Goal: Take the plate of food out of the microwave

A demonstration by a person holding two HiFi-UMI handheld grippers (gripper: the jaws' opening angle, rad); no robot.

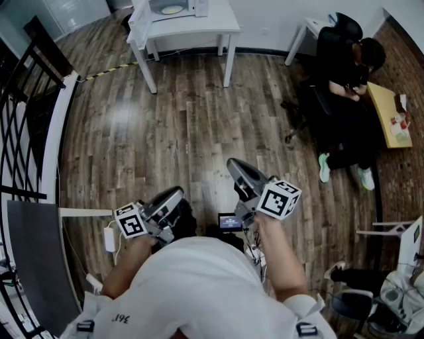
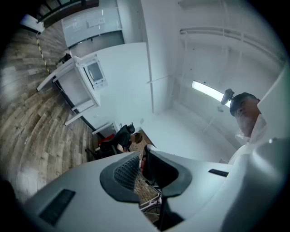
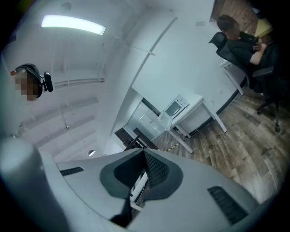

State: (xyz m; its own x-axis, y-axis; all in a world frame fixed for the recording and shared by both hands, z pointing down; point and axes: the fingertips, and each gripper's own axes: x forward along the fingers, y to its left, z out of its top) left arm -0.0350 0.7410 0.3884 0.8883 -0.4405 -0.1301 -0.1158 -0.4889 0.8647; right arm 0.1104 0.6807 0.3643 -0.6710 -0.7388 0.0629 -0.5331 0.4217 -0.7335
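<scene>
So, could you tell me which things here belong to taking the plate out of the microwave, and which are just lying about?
For the job: microwave, white table under it, left gripper (open, empty), right gripper (shut, empty).
Lying about: seated person, yellow desk, striped floor tape, white power adapter.
</scene>
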